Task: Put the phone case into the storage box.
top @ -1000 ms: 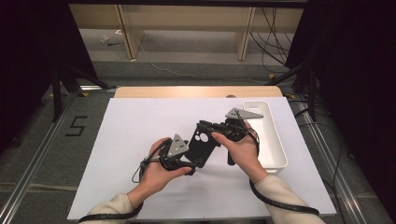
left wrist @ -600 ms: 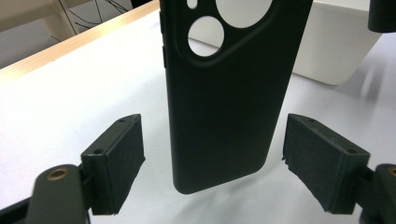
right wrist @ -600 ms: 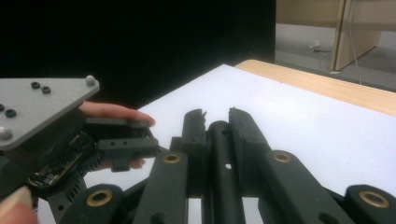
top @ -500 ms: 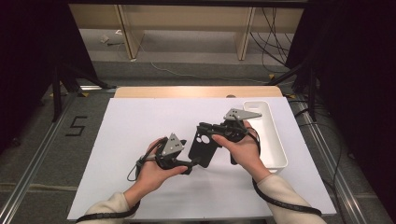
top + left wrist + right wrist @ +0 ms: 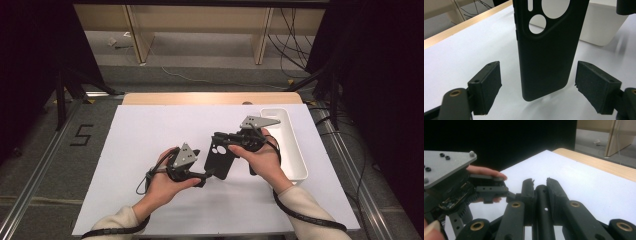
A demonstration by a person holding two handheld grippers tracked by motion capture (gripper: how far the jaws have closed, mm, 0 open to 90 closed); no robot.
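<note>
The right tool [image 5: 226, 140] is clamped on the top edge of a matte black phone case with round camera cut-outs [image 5: 219, 161], holding it upright above the white surface [image 5: 130, 135]. In the right gripper view its jaws pinch the case's thin edge. The left tool [image 5: 537, 85] stands with its jaws apart, one pad [image 5: 486, 87] on each side of the case's lower end, neither touching it. A white rectangular plastic tray [image 5: 295, 150] sits just beside the right hand.
</note>
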